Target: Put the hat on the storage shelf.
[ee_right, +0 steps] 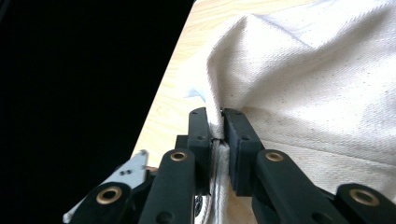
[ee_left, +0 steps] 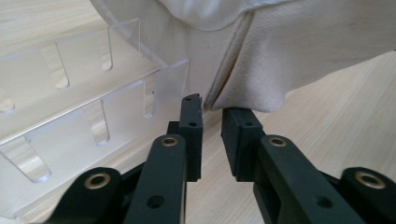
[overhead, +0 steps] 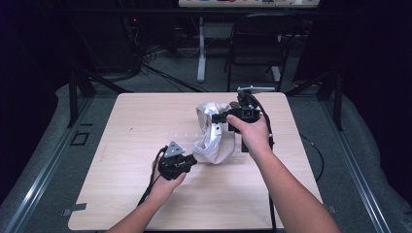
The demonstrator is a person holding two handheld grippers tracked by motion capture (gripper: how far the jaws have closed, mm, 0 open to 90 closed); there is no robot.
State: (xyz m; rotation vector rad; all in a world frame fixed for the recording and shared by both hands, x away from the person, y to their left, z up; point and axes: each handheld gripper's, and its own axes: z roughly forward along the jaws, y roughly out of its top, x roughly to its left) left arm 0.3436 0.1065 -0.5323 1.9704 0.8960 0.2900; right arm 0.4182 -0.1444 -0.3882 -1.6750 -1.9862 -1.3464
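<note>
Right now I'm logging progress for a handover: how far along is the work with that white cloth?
Done: the right gripper is shut on a fold of the white cloth. In hand: the left gripper, open, has its tips at the cloth's seam beside a clear acrylic rack. Left: closing the left; the cloth is crumpled.

The right gripper [ee_right: 217, 126] pinches a fold of white cloth [ee_right: 317, 93] at the worktop [ee_right: 180, 93] edge.

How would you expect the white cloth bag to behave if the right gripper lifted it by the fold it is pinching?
Probably floppy: the white cloth bag lies crumpled in soft folds, so it would likely sag below the right gripper. It looks like thick woven canvas, so the pinch should hold without much slipping. It drapes against a clear acrylic rack, which it might drag or nudge.
</note>
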